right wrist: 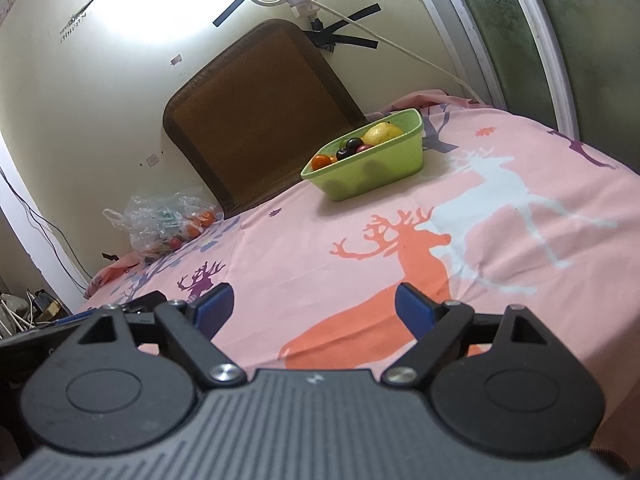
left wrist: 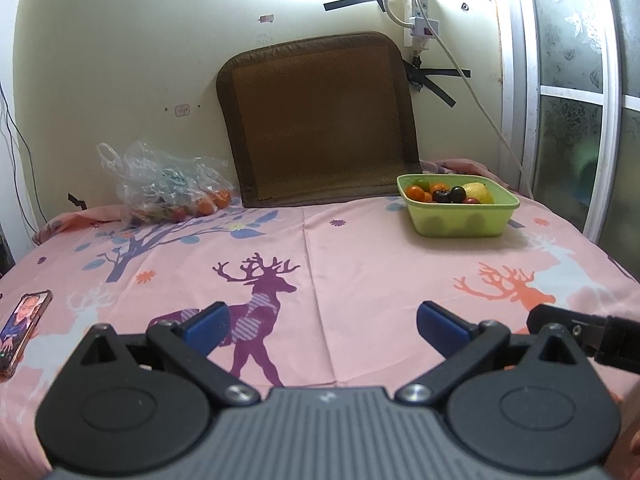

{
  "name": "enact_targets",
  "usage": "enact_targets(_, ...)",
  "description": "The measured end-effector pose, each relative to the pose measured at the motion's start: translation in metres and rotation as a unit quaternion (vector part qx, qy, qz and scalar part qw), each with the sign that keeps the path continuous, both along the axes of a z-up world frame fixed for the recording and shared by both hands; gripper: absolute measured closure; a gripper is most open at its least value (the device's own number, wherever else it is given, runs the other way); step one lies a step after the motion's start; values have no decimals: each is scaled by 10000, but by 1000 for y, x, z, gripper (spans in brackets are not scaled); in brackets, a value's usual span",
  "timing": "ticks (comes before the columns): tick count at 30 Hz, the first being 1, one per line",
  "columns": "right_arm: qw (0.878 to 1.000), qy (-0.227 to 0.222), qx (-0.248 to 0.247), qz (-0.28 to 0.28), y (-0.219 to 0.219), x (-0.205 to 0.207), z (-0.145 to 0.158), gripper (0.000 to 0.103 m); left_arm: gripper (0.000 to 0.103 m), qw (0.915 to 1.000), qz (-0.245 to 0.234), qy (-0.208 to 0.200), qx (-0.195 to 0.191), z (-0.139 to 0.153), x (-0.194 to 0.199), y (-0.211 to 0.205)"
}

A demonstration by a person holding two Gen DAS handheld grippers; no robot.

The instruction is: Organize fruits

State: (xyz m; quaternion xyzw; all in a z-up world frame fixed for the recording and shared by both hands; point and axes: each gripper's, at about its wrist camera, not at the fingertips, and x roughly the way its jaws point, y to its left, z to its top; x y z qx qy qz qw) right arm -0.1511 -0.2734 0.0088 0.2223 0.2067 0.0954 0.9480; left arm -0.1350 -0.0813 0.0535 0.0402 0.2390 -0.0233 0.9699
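Near far edge: bowl (left wrist: 460, 224) w/ fruit; both tools spread

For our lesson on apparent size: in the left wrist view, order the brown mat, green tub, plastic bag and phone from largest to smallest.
1. Brown mat
2. Plastic bag
3. Green tub, close to the bag
4. Phone, nearer the camera and cut off, so unsure
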Motion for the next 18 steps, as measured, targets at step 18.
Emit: enact_targets(18,10000,30,17,8,0,0,0,13,0,9994,136,-163,255,-4,1,0)
